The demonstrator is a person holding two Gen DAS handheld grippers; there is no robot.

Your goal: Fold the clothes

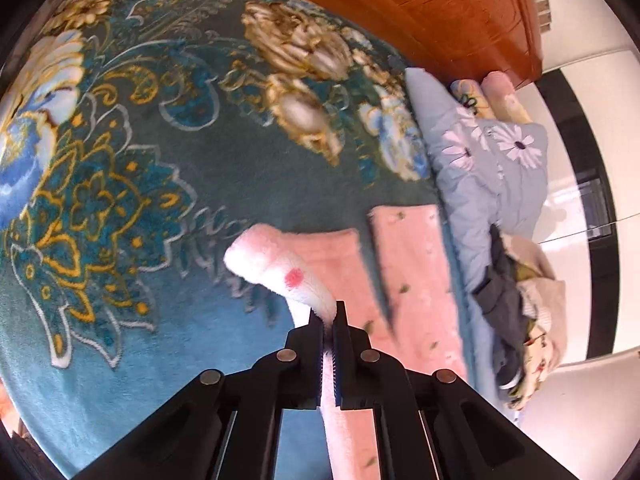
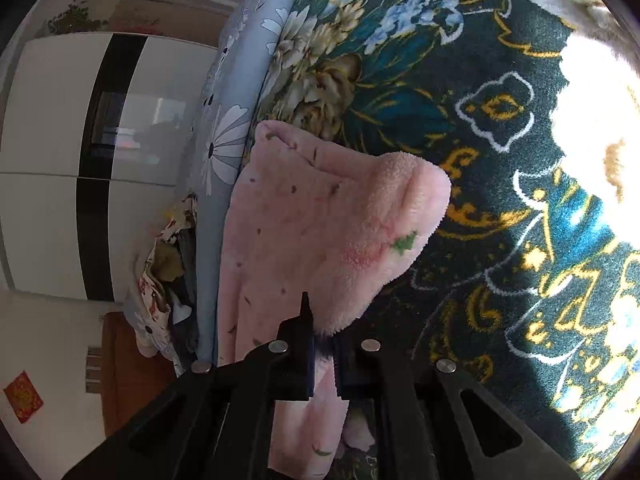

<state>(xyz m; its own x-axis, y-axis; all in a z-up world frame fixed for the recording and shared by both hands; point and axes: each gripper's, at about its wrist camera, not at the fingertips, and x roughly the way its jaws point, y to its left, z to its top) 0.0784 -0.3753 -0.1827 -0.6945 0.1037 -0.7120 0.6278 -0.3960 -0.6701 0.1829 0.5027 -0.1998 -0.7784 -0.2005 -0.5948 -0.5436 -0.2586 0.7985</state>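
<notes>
Right up close, the left gripper (image 1: pixel 330 316) is pinched tight on a fold of the pink fleece garment with small leaf prints (image 1: pixel 408 264), and the right gripper (image 2: pixel 322 320) bites another edge of it. It lies on the teal floral plush blanket (image 1: pixel 168 184), partly lifted. The thin pinch could slip, dropping the fold crooked. Farther off, a heap of mixed clothes (image 1: pixel 524 312) beside the pale blue daisy quilt (image 1: pixel 492 176) blurs; the garment's full outline is cut off.
</notes>
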